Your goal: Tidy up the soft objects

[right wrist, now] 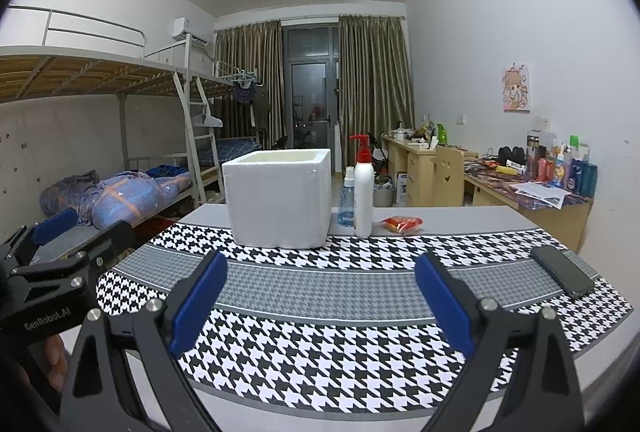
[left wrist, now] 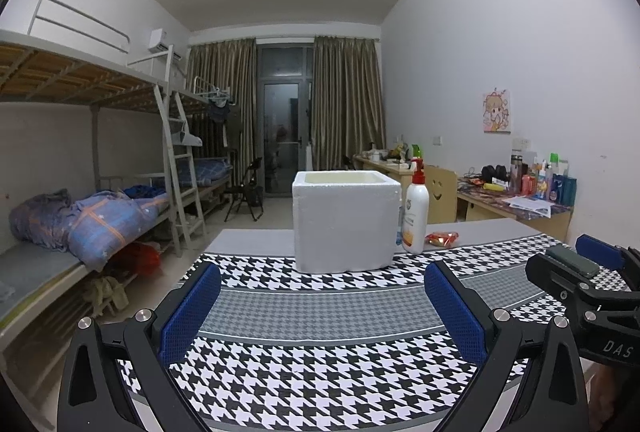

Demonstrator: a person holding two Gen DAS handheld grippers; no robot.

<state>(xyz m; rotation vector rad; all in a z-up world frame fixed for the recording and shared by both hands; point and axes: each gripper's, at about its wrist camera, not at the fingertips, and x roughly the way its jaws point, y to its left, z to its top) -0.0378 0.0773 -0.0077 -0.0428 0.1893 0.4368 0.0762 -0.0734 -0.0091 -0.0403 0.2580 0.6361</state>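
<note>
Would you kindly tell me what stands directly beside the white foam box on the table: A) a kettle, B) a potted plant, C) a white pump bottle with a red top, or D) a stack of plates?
C: a white pump bottle with a red top stands upright just to the right of the foam box, with a small blue spray bottle between them.

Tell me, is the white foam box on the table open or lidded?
Open. The foam box stands upright with no lid; both views show its bare rim and a strip of inner wall. Whether anything lies inside, I cannot tell.

one foam box, two bottles, one phone
</note>
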